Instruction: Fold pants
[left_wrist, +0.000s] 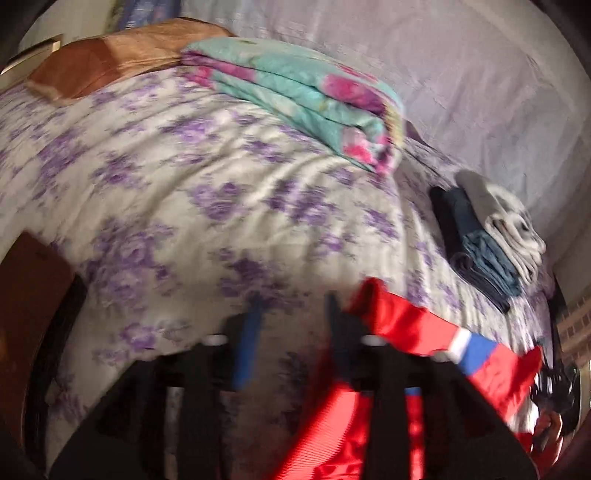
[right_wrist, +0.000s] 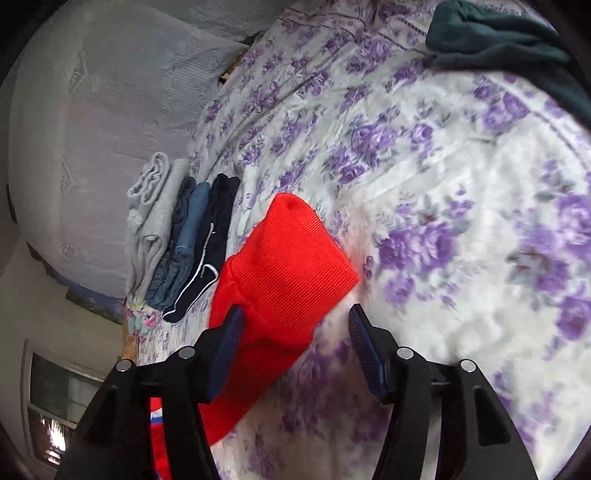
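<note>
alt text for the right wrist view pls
Open right gripper above red ribbed-cuff pants lying on a purple-flowered white bedspread; the pads are not pressing the cloth. A stack of folded grey, blue and navy clothes sits left of them.

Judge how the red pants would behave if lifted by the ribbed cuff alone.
The red pants would likely hang limp: they already drape and crease across the floral bedspread. The shiny leg fabric looks smooth, so it may slip from a light pinch. The ribbed cuff looks thicker and probably grips better.

Red pants (right_wrist: 288, 254): ribbed knit cuff, glossy cloth; bedsheet (right_wrist: 461, 206) matt cotton.
</note>
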